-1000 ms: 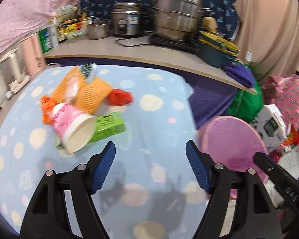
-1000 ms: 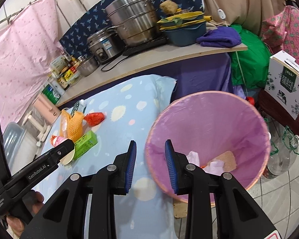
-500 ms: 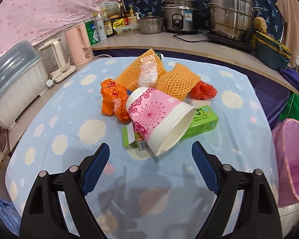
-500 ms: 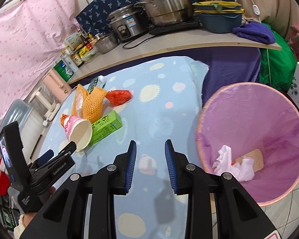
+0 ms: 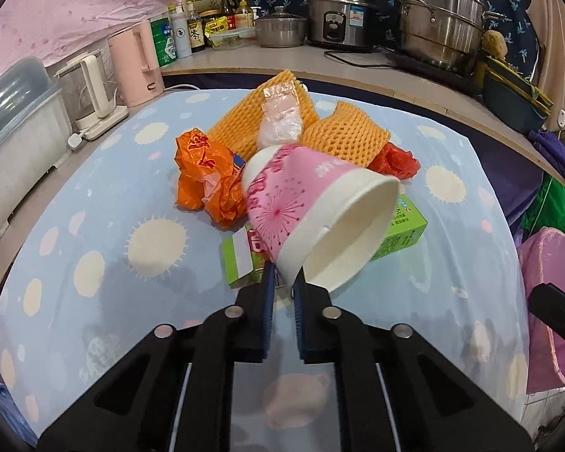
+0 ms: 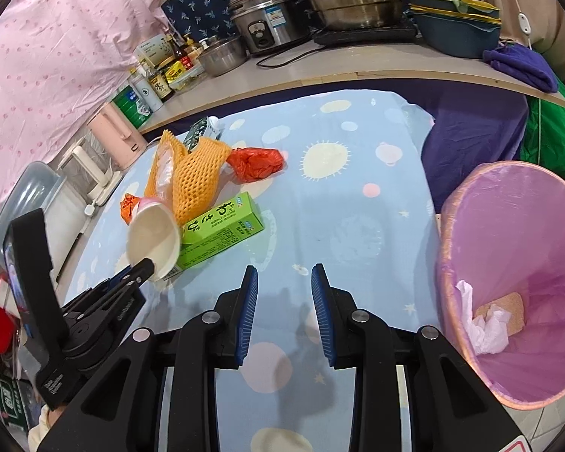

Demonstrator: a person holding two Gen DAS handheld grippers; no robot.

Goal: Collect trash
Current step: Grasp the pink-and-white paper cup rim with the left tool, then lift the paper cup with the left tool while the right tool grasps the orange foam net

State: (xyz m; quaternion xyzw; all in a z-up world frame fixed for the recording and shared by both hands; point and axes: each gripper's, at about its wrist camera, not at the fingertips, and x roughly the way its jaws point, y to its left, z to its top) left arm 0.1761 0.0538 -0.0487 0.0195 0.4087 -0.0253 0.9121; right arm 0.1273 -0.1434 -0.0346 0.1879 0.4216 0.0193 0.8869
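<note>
A pink flowered paper cup [image 5: 305, 196] lies on its side on the blue spotted tablecloth [image 5: 94, 263], mouth toward me. My left gripper [image 5: 282, 278] is shut on the cup's lower rim, one pad inside and one outside. The cup [image 6: 154, 233] and left gripper [image 6: 147, 267] also show at the left of the right wrist view. Under the cup lies a green carton [image 6: 222, 229]. Around it lie orange foam nets [image 5: 342, 135], a crumpled orange bag [image 5: 207, 177] and a red wrapper [image 5: 395, 158]. My right gripper [image 6: 284, 275] hangs open over bare cloth, holding nothing.
A pink-lined trash bin [image 6: 508, 263] stands off the table's right edge with tissue and a brown scrap inside. Kettles [image 5: 94, 90] and a plastic tub [image 5: 15, 143] sit at the left. The back counter [image 5: 282, 56] holds pots, a rice cooker and bottles.
My left gripper came forward to the cup and closed from wide open onto its rim. The right gripper swung left from the bin toward the table, its jaws unchanged.
</note>
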